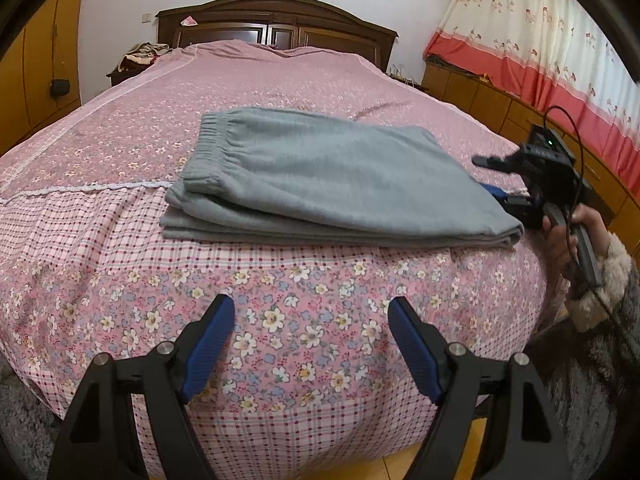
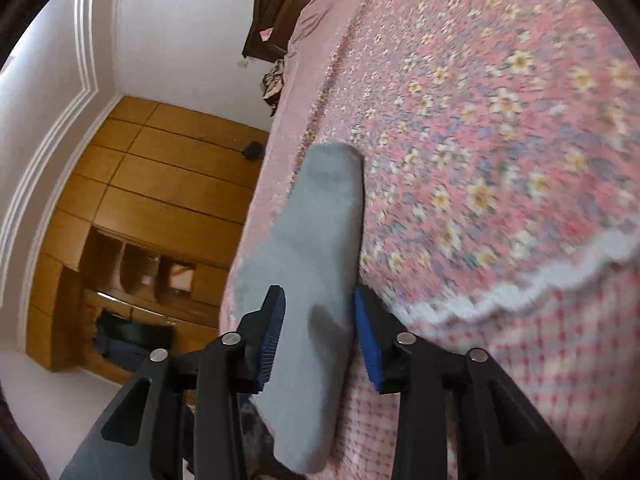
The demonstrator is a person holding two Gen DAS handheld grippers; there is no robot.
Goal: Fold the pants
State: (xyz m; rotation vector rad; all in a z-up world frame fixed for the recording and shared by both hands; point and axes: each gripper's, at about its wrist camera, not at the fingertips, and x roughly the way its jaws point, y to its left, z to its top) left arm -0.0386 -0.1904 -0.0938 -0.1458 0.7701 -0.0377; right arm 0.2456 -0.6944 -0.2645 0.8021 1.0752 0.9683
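Observation:
Grey pants point(image 1: 320, 176) lie folded in a flat stack on the pink floral bedspread point(image 1: 280, 320), elastic waistband toward the far left. My left gripper point(image 1: 311, 302) hovers open over the near edge of the bed, short of the pants, with nothing between its blue pads. A hand point(image 1: 560, 240) holds my right gripper point(image 1: 482, 174) at the stack's right end. One finger is above the cloth and one low at the edge. In the tilted, blurred right wrist view, the pants point(image 2: 320, 220) run between the spread fingers of the right gripper point(image 2: 320, 300), which is open.
A dark wooden headboard point(image 1: 276, 28) stands at the far end of the bed. Wooden cabinets point(image 1: 492, 100) and a red and white curtain point(image 1: 540, 48) line the right side. A wooden wardrobe point(image 2: 160, 208) fills the left wall. Grey rug point(image 1: 24, 420) lies beside the bed.

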